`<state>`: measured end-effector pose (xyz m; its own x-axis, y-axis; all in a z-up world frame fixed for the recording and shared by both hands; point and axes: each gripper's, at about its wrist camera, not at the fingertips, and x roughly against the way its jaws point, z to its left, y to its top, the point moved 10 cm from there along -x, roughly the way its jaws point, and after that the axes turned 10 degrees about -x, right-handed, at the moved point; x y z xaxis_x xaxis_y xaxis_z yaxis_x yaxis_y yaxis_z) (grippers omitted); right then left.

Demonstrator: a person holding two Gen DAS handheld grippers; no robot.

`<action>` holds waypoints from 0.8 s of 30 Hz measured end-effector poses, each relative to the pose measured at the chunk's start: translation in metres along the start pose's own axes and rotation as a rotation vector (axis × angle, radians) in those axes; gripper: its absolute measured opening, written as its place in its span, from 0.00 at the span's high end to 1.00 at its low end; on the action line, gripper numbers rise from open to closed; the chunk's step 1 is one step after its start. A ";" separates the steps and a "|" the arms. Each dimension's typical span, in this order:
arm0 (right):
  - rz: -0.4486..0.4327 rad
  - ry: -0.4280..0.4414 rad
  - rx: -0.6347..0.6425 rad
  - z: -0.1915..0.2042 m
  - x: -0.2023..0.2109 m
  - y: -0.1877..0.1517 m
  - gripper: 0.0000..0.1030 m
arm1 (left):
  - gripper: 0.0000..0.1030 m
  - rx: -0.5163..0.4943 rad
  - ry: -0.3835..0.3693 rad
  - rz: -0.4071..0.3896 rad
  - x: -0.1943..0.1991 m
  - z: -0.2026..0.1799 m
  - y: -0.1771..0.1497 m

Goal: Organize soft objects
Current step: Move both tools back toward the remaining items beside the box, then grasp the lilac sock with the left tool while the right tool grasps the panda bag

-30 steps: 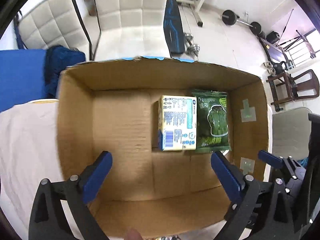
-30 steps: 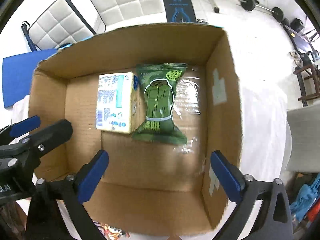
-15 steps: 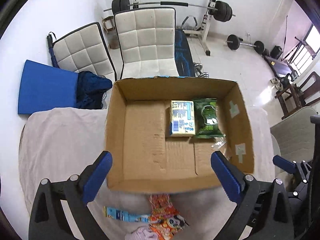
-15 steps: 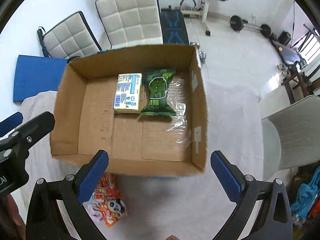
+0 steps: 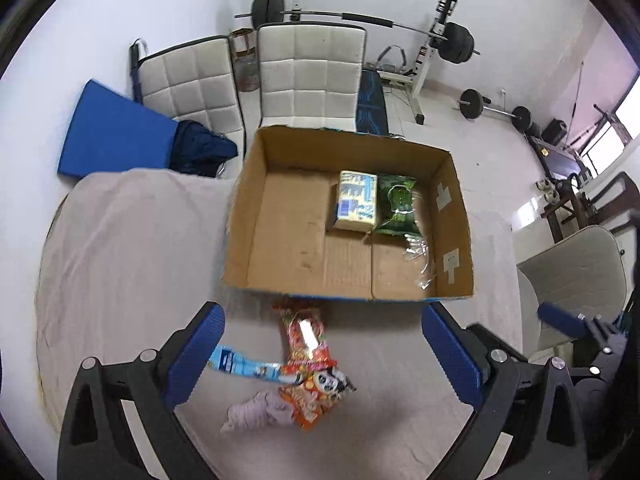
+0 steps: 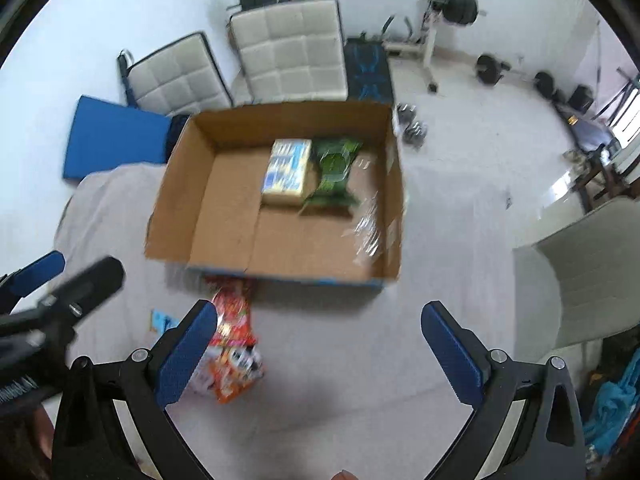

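A table draped in pale beige cloth carries an open brown cardboard box far right; nearer lie orange-red snack packets, a light-blue sachet and a lilac fabric bundle.

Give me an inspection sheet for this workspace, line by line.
Surface: table under a pale cloth.
Job's things: box holds a yellow pack and a green packet, side by side; orange snack bags, a blue packet and a lilac cloth lie outside in front.
Clutter: clear wrap in the box.
Grippers: left tool and right tool open, empty.
Cables: nothing seen.
Surroundings: chairs, weights.
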<state>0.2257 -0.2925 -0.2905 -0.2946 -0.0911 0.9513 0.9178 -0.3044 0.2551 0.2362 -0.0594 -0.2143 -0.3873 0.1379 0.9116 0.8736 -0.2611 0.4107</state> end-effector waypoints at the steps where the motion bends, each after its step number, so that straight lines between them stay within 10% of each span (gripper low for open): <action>1: 0.031 0.011 0.006 0.001 -0.007 -0.011 0.00 | 0.02 0.003 0.001 0.009 0.001 0.006 -0.007; 17: 0.480 0.180 -0.357 0.066 -0.205 -0.161 0.02 | 0.02 -0.029 0.207 0.341 -0.111 0.109 -0.181; 24: 0.496 0.146 -0.316 0.076 -0.235 -0.174 0.56 | 0.02 -0.195 0.173 0.429 -0.147 0.090 -0.205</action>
<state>0.1552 -0.1460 -0.5455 0.0944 -0.4165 0.9042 0.8382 -0.4569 -0.2979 0.1404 0.0596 -0.4347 -0.0629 -0.1774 0.9821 0.8999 -0.4356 -0.0210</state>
